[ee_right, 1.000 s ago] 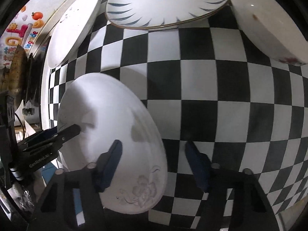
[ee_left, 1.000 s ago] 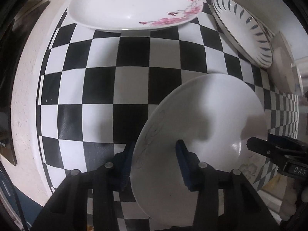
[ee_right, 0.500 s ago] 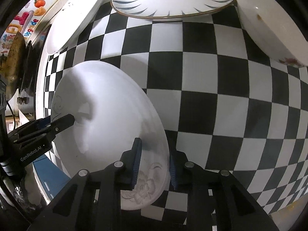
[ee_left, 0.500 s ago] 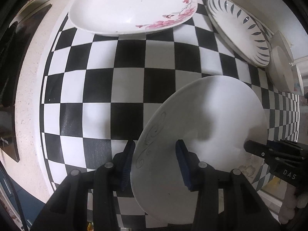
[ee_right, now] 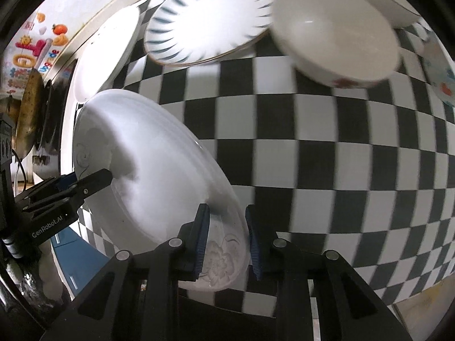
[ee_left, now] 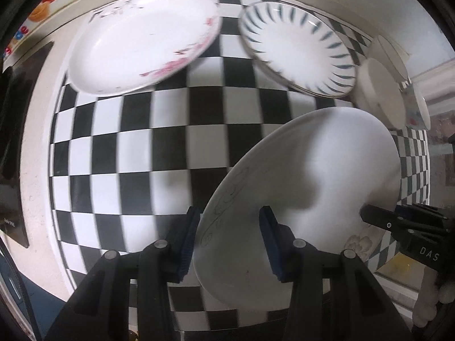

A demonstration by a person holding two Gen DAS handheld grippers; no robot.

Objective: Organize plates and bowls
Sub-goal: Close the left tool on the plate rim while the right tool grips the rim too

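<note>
A white plate [ee_left: 312,170] with a faint grey scroll and flower print hangs tilted above the checkered table, held at two opposite edges. My left gripper [ee_left: 229,244] is shut on its scroll-printed rim, one pad under it and one inside. My right gripper [ee_right: 227,241] is shut on the flower-printed rim of the same plate [ee_right: 156,170]. Each wrist view shows the other gripper at the plate's far edge: the right gripper [ee_left: 398,221] and the left gripper [ee_right: 85,184].
On the black-and-white checkered cloth [ee_left: 170,147] lie a pink-flowered plate [ee_left: 142,42], a blue-striped plate [ee_left: 295,48] and a white bowl [ee_right: 335,34]. Another patterned dish [ee_right: 440,65] shows at the far right. A dark stove and pan [ee_right: 28,113] stand to the left.
My right gripper's jaws have shut on the plate's flowered rim. Both grippers and the plate have risen, so the table and the other dishes look farther away.
</note>
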